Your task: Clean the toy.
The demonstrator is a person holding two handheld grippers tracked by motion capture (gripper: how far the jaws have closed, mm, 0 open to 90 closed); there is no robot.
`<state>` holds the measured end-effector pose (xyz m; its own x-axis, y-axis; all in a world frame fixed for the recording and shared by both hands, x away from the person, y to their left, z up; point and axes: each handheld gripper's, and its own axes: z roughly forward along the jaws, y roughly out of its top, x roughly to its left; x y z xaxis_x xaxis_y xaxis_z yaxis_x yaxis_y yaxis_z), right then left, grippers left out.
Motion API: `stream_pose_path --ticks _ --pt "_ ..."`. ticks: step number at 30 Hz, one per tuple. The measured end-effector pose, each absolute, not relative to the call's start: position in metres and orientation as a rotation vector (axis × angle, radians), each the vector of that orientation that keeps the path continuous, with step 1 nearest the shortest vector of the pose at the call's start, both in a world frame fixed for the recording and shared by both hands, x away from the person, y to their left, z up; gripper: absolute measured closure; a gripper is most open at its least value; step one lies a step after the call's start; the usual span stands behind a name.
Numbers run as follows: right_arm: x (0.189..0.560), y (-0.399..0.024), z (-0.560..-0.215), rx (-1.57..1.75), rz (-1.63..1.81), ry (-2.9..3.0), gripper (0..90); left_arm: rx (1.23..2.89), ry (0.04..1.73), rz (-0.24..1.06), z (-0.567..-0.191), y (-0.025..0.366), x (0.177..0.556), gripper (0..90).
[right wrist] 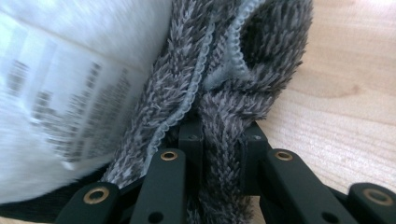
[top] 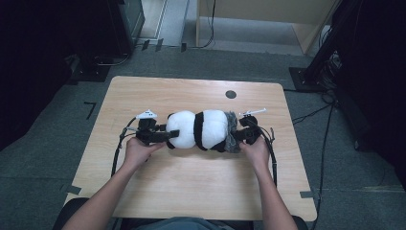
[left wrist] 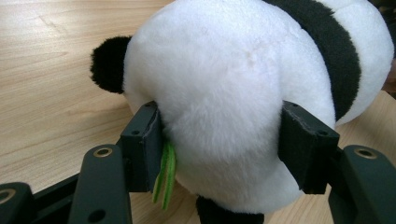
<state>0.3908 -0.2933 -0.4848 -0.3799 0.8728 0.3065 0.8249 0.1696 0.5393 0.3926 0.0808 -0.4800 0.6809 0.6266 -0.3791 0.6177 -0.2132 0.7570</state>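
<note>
Left tool squeezing the toy panda's white head, right tool pinching its fuzzy grey cloth, on the counter.

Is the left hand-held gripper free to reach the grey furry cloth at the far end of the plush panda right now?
Probably not: the left hand-held gripper is clamped on the black-and-white plush panda, whose body lies between it and the grey furry cloth.
</note>
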Motion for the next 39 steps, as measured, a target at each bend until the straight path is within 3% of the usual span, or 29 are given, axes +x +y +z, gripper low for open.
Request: stream_pose_path --ticks 5,13,18,28,39 --pt "0.392 -0.300 -0.483 1.716 0.967 2.354 77.0 1.897 0.973 0.009 -0.480 0.082 0.393 37.3" --pt "0.376 -0.324 -0.440 1.649 1.065 2.237 77.3 1.907 0.969 0.031 -0.479 0.081 0.391 37.7" --pt "0.366 -0.317 -0.408 1.579 1.112 2.230 77.9 1.903 0.978 0.030 -0.477 0.080 0.389 40.6" --pt "0.343 -0.273 -0.339 1.346 1.223 2.272 78.0 1.902 0.980 0.059 -0.476 0.078 0.385 41.4" --pt "0.366 -0.193 -0.349 1.145 1.258 2.507 77.8 1.886 0.995 0.092 -0.474 0.076 0.376 42.0"
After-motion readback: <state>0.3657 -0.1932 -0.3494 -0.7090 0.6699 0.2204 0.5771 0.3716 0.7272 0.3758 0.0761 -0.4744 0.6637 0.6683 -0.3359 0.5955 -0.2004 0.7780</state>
